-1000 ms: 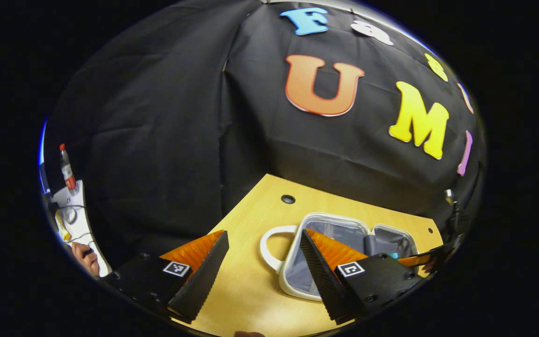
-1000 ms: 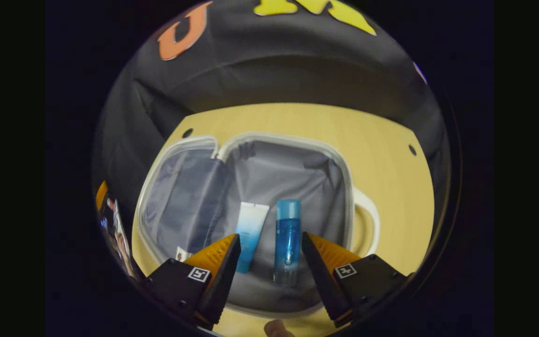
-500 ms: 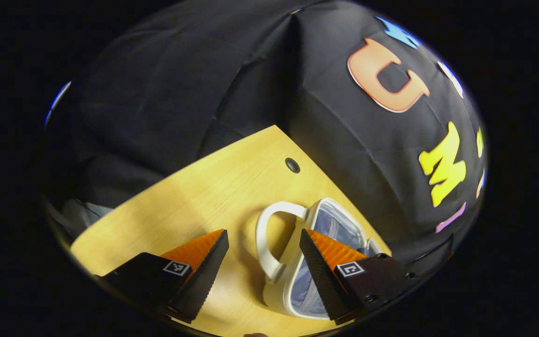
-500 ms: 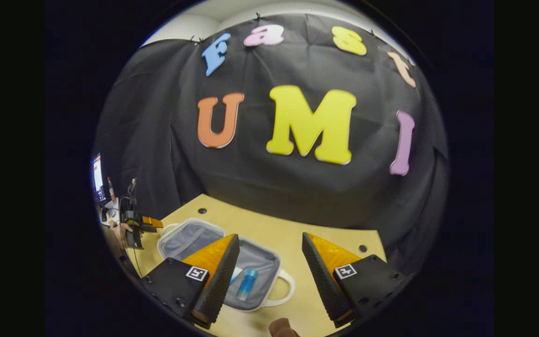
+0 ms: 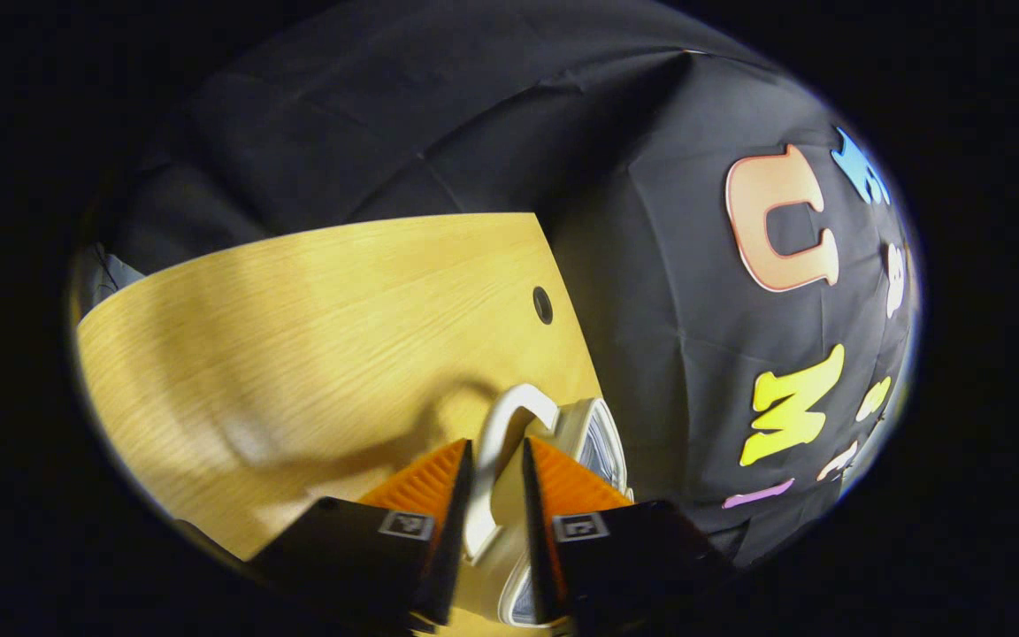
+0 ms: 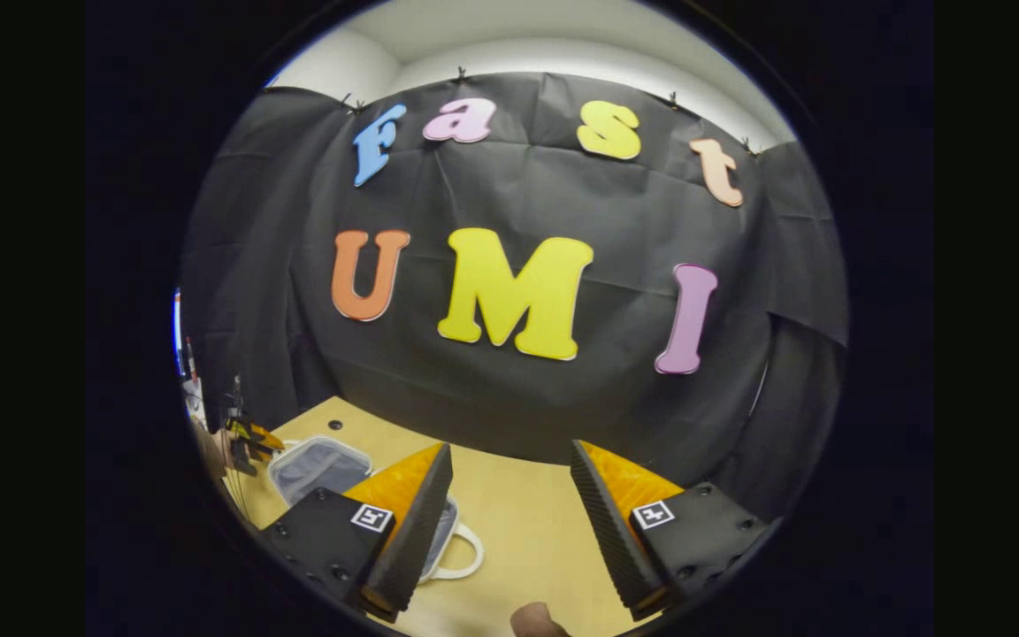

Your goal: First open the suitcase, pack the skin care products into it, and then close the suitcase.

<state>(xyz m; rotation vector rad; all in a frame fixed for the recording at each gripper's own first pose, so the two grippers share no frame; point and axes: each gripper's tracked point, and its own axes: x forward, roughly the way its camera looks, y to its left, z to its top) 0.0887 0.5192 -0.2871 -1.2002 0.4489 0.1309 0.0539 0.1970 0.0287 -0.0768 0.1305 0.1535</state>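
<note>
The small white suitcase (image 6: 319, 464) lies open on the wooden table, its grey lining showing. In the left gripper view its white loop handle (image 5: 509, 402) runs down between my left gripper's (image 5: 496, 442) orange fingers, which have closed in on it from both sides. The rim of that half of the suitcase (image 5: 602, 442) stands just right of the fingers. My right gripper (image 6: 509, 447) hovers open above the table, to the right of the suitcase, holding nothing. Its left finger (image 6: 403, 504) covers the near half of the suitcase, and that half's handle (image 6: 461, 557) peeks out beside it.
The light wooden table (image 5: 297, 310) spreads to the left of the suitcase and has a cable hole (image 5: 543, 304) near the back edge. The right gripper view shows the left gripper and the hand holding it (image 6: 244, 438), small at the far left. Black cloth walls close the booth.
My left gripper swung down onto the suitcase handle and closed on it. My right gripper drew back and up from over the packed bottles, staying open.
</note>
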